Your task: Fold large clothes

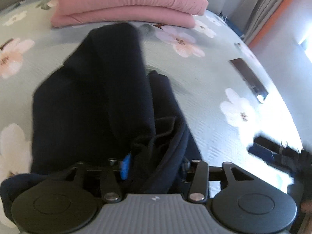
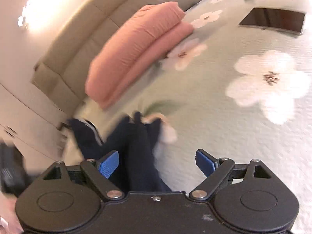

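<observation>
A dark navy garment (image 1: 93,97) lies in a long folded strip on the floral bedspread (image 1: 204,89), running from my left gripper (image 1: 156,165) toward the pink pile. Its near end fills the gap between the left jaws. One blue pad (image 1: 125,165) shows and the other is hidden by cloth, so the jaws stand apart with the fabric loose between them. In the right wrist view my right gripper (image 2: 157,162) is wide open. The navy cloth (image 2: 138,152) lies on the bed between its blue pads (image 2: 108,163), close to the left one, touching neither.
A folded pink blanket (image 1: 126,3) (image 2: 136,52) sits at the far side of the bed, against a beige padded headboard (image 2: 78,29). A dark flat phone-like slab (image 1: 249,76) (image 2: 273,21) lies on the bedspread. The bed edge curves down the right of the left wrist view, where a blurred dark-and-blue shape (image 1: 273,150) sits.
</observation>
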